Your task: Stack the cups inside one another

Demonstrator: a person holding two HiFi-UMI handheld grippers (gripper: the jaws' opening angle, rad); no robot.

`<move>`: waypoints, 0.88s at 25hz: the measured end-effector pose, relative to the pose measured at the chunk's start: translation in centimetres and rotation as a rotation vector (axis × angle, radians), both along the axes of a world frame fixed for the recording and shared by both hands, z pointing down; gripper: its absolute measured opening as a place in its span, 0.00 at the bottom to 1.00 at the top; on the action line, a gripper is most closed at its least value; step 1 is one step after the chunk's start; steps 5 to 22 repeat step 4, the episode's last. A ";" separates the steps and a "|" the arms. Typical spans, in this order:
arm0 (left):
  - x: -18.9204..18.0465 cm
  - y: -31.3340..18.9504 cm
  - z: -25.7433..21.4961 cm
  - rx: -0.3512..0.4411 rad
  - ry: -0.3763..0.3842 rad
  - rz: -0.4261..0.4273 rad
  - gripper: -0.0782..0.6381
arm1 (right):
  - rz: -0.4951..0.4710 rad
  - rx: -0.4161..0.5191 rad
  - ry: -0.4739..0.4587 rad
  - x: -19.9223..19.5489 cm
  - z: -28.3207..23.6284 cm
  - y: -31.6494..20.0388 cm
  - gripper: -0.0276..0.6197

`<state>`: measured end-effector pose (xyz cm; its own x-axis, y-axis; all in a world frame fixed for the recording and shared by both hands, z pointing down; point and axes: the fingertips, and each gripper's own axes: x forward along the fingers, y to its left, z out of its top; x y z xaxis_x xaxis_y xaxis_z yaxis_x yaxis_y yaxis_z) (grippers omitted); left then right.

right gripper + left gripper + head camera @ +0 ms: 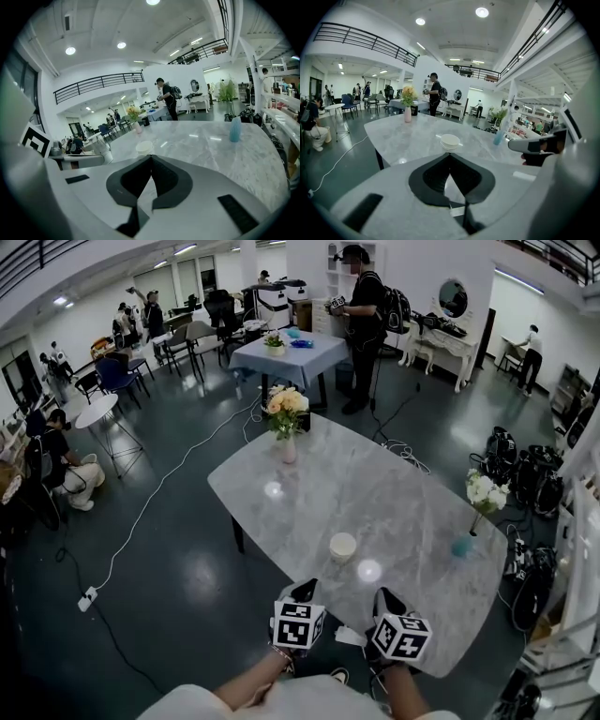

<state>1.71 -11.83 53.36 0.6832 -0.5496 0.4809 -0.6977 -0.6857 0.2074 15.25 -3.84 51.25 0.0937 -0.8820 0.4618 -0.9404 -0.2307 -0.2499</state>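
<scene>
- Head view: a short, round, cream-white cup (342, 547) stands upright, mouth up, on the pale grey marble-topped table (403, 493), towards the near side of the slab.
- Its rim is wider than its base. Whether it is one cup or several nested together cannot be told from above.
- The left gripper (305, 592) and the right gripper (386, 597) sit side by side over the near table edge, each carrying its marker cube. Both are short of the cup and not touching it.
- A pink vase of yellow and peach flowers (286, 432) stands at the far end, and a light blue vase of white flowers (466, 542) at the right edge, well apart from the cup.
- Left gripper view: the left gripper's (450, 155) dark jaws are together at the tips, with nothing between them. The cup (450, 141) shows just beyond the tips, with a broad lip and a narrower body below.
- Right gripper view: the right gripper's (151, 157) jaws are likewise pressed together and empty. The cup (144, 147) stands ahead, slightly left of the tips.
</scene>
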 end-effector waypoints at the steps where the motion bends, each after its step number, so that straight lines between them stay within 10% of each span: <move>1: 0.0 0.0 0.0 0.000 -0.001 0.001 0.10 | 0.000 -0.002 0.000 0.0 0.0 0.0 0.05; 22: -0.1 -0.1 0.0 -0.002 -0.003 0.002 0.10 | 0.001 -0.006 0.000 -0.1 0.0 -0.1 0.05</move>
